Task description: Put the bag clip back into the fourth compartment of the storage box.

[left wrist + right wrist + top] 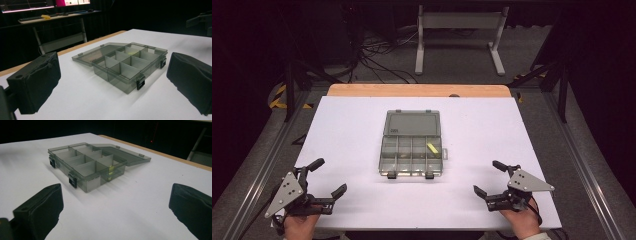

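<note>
Smoke-grey translucent plastic organiser box (412, 156), rectangular, divided into small compartments: stood near the middle of the white worktop (337, 130), its flat hinged lid (412, 123) thrown fully back and lying on the far side. Two dark latch clips (391, 175) hung from the near front wall.

Contents: one small yellow-green strip (432, 147), lying slantwise in the far right compartment. The other compartments looked empty, though the tinted walls made that hard to confirm.

Left gripper (328, 176): held low over the near left corner of the worktop, jaws spread wide with nothing between them, well apart from the box.

Right gripper (489, 178): held low over the near right corner, jaws likewise wide apart and empty, well apart from the box.

Step in hand, as judged: the outset, both grippers poised and neither committed to the box.

Next move, as judged: an approach to the box, either to pinch the strip out of its narrow compartment or to catch the lid's far edge and swing it over. The light box would probably need steadying by the other gripper.
</note>
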`<state>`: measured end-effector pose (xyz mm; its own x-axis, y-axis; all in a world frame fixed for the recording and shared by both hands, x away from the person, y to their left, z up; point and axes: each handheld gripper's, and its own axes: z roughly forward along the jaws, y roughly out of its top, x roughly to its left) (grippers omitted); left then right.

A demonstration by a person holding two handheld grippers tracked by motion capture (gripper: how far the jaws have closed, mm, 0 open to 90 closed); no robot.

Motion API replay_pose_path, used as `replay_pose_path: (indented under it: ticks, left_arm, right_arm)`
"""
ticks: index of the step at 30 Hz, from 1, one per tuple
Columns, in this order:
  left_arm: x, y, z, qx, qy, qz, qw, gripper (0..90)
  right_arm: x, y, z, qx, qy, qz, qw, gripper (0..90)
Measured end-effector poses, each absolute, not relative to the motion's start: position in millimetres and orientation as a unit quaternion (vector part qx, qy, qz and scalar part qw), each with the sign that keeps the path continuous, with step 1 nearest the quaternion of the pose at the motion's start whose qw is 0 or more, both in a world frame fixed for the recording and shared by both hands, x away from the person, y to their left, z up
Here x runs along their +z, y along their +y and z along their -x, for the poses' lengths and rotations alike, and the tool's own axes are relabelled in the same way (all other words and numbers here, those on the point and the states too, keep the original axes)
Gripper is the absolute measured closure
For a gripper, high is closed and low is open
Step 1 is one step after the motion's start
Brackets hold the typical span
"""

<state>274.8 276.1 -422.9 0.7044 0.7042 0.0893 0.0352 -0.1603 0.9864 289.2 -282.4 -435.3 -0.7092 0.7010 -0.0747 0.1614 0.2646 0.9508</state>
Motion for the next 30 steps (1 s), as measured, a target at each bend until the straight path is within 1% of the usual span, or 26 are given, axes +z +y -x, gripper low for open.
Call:
replay_pose_path:
  ticks: [10,21,30]
  left_arm:
    - [-426.1,276.6,-277.2,0.282,0.261,-0.711,0.589,0.0]
    - [-433.1,276.1,-281.6,0.268,0.276,-0.706,0.595,0.0]
    - [-433.0,276.2,-281.7,0.273,0.275,-0.706,0.593,0.0]
  right_arm:
    - [-452.2,-272.4,-290.5,0.517,0.768,-0.296,0.233,0.5]
    - [-452.8,-274.7,-290.4,0.524,0.755,-0.313,0.241,0.5]
    - [-451.6,-276.0,-290.6,0.527,0.751,-0.313,0.244,0.2]
